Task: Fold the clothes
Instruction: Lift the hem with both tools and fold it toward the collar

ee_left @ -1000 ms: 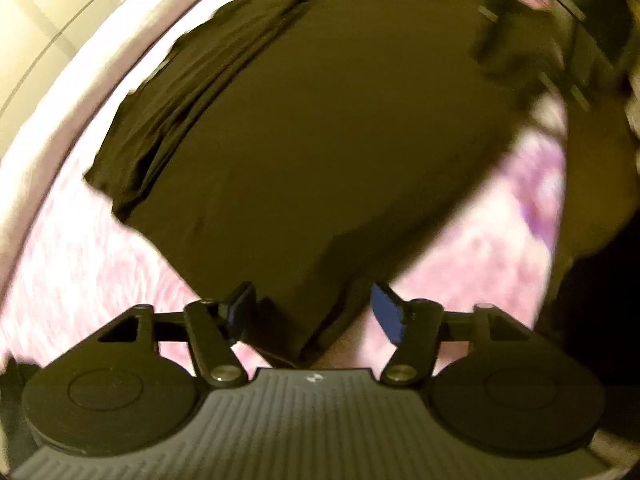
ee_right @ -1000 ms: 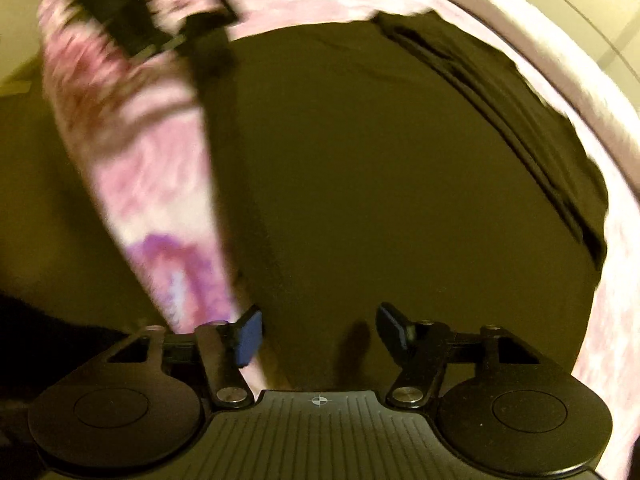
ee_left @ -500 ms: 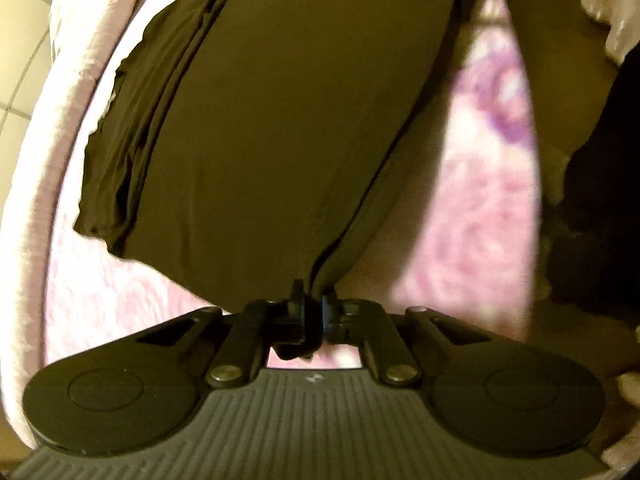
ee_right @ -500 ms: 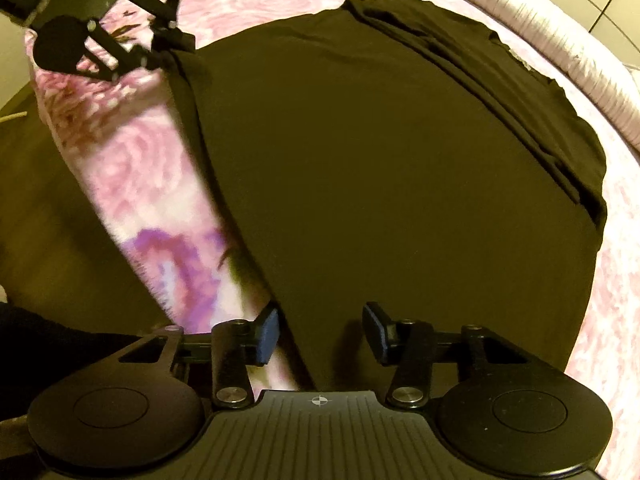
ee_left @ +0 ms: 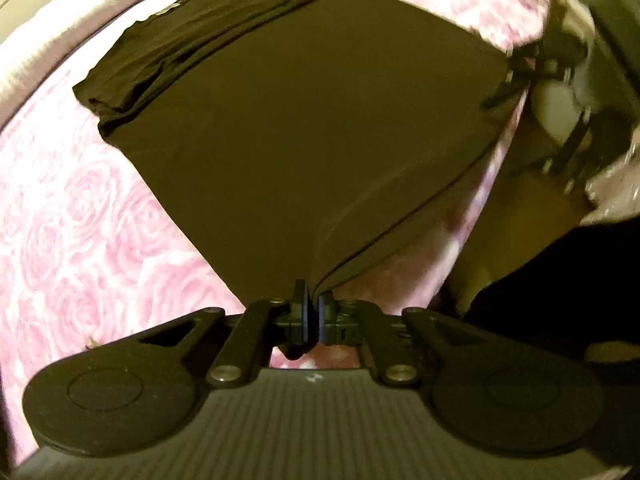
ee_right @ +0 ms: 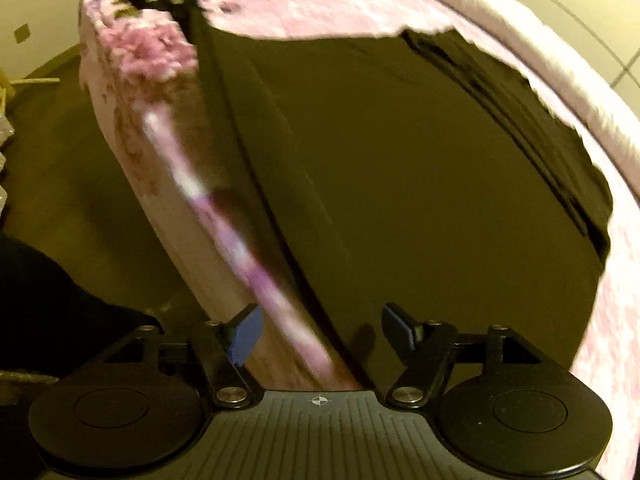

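Note:
A black garment lies spread on a pink rose-patterned bed cover, its far side folded into long pleats. My left gripper is shut on the garment's near corner, and the cloth rises taut from the jaws. In the right wrist view the same garment fills the middle, with its near hem running along the bed's edge. My right gripper stands open, its blue pads apart on either side of that hem. The right gripper shows blurred at the far right of the left wrist view.
The bed's side drops to a brown floor at the left. A pale padded rim curves along the bed's far side, with a tiled wall behind it. A dark shape sits at the lower left.
My left gripper closed on the garment's corner and has lifted it, turning the view. My right gripper stays open and has shifted along the hem at the bed's edge.

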Demonstrator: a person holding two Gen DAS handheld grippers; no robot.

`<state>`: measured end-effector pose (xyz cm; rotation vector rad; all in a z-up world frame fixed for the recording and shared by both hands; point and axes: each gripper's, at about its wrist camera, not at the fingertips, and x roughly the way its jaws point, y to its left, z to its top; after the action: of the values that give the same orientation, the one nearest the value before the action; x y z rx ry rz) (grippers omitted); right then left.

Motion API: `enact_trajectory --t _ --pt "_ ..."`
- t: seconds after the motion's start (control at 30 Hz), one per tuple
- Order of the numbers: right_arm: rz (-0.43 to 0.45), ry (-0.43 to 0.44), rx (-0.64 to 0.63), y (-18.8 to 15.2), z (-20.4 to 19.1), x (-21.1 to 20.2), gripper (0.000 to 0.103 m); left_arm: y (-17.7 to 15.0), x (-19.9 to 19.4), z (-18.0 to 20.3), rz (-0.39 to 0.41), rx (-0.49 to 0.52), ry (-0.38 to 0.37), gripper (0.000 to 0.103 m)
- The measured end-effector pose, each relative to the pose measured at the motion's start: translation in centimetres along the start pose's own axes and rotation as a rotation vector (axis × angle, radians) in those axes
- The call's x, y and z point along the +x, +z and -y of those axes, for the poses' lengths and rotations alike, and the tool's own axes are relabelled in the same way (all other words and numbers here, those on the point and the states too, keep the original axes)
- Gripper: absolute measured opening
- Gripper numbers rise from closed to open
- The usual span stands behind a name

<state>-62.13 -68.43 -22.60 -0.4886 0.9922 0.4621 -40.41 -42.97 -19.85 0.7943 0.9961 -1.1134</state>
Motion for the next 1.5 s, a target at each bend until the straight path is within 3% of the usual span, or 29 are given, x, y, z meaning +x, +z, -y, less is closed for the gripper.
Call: enact_trajectory --t 0.2,0.5,0.57,0.63,0.77,1.0,1.2,1.5 --pt "-0.036 -0.150 -0.058 -2.7 0.9 0.8 0.069 0.9 -1.3 -0.4 0.006 -0.035 -0.013 0.003" --pt "-0.097 -0.380 -0.149 -6.9 2.4 1.8 0.053 0.7 -0.8 -0.4 -0.023 0.039 0.021 0.003" --pt "-0.133 -0.413 -0.164 -8.5 3.7 1.5 0.048 0.9 -0.6 0.0 -0.031 0.063 0.032 0.003" --pt "-0.171 -0.434 -0.173 -9.7 5.1 1.2 0.032 1.2 -0.4 0.4 -0.039 0.086 0.043 0.003" --pt "-0.200 -0.400 -0.207 -10.2 6.8 0.4 0.003 1.3 -0.4 1.0 -0.062 0.137 0.064 0.002" --pt "-0.202 -0.276 -0.215 -9.4 8.2 -4.4 0.002 0.3 -2.8 2.1 -0.094 0.220 0.076 0.001" --pt "-0.215 -0.161 -0.222 -8.8 8.0 -9.5 0.001 0.2 -5.2 3.3 -0.107 0.175 0.063 0.001" --pt "-0.285 0.064 -0.221 -9.8 4.8 -16.8 0.001 -1.8 -9.0 6.9 -0.213 0.064 -0.041 0.001"
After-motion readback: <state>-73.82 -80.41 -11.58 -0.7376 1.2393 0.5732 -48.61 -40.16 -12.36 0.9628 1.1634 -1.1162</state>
